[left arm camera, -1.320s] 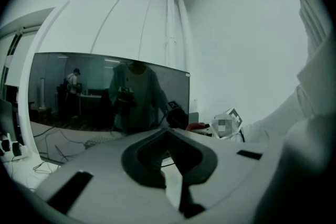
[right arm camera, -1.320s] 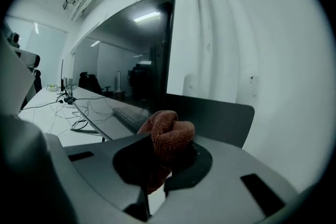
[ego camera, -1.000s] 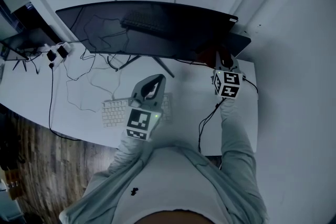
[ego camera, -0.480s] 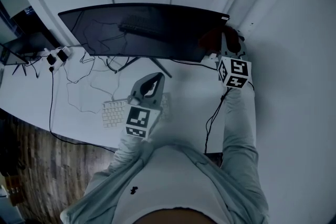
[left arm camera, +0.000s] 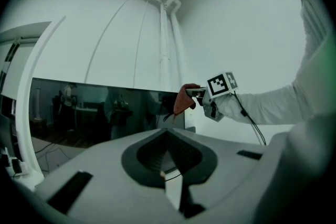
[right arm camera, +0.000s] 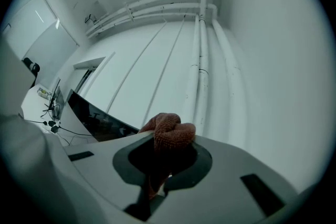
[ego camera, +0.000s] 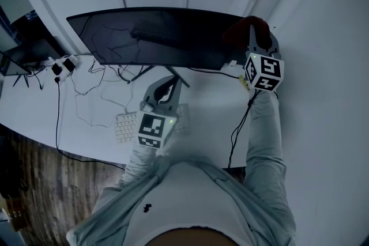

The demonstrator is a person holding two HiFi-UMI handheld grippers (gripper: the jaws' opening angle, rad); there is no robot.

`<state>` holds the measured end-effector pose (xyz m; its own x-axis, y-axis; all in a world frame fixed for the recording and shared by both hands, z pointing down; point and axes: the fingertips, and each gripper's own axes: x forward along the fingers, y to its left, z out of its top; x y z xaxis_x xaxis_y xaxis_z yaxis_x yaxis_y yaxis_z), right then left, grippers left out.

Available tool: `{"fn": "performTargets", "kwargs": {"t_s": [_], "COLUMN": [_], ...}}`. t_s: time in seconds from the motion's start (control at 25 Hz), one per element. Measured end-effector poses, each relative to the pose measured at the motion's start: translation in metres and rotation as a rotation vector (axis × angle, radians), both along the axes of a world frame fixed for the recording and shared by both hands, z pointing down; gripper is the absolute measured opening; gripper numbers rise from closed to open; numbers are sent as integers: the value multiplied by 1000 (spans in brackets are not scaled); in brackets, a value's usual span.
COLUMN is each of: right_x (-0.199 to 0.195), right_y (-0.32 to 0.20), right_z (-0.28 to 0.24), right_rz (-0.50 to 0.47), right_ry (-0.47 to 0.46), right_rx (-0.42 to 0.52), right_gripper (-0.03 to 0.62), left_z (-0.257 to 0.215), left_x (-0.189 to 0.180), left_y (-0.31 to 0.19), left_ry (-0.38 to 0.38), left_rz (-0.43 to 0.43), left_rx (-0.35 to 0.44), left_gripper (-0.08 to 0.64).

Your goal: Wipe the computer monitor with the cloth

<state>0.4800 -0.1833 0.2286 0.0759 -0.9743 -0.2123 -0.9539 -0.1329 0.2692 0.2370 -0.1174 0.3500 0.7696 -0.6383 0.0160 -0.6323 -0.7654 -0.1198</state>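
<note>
Both shut: right tool (ego camera: pixel 256 38) on cloth (right arm camera: pixel 168 136); left tool (left arm camera: pixel 167 149) empty, its view showing cloth at monitor (left arm camera: pixel 105 113) edge.

White desk (ego camera: pixel 34 102) carried it all. White keyboard (ego camera: pixel 123 127) sat near front edge, partly hidden. Monitor (ego camera: pixel 155 37) stood further back on splayed stand legs (ego camera: pixel 174 74). Thin cables (ego camera: pixel 98 86) looped loose in between, plugs (ego camera: pixel 62 63) bunched far left, one black cable (ego camera: pixel 238 124) ran off front right.
</note>
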Motion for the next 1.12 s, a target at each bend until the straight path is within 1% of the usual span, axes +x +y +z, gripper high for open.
{"fn": "performTargets", "kwargs": {"t_s": [0.16, 0.32, 0.52, 0.76, 1.12], "right_x": [-17, -54, -106, -177, -310], "right_y": [-5, -21, -41, -69, -118], "right_z": [1, 4, -1, -5, -8], "right_rz": [-7, -36, -94, -168, -300], "right_ry": [15, 63, 42, 31, 14], "right_rx": [-17, -50, -44, -30, -16], "right_gripper": [35, 35, 35, 35, 35], "left_z": [-2, -3, -2, 3, 7], "left_x": [-10, -26, -58, -112, -213], "left_y": [-5, -12, -22, -39, -71], "left_ry": [2, 8, 8, 1, -15], "left_rz": [-3, -18, -42, -99, -171], "left_rx": [-5, -9, -14, -29, -36], "left_gripper": [20, 20, 20, 20, 20]}}
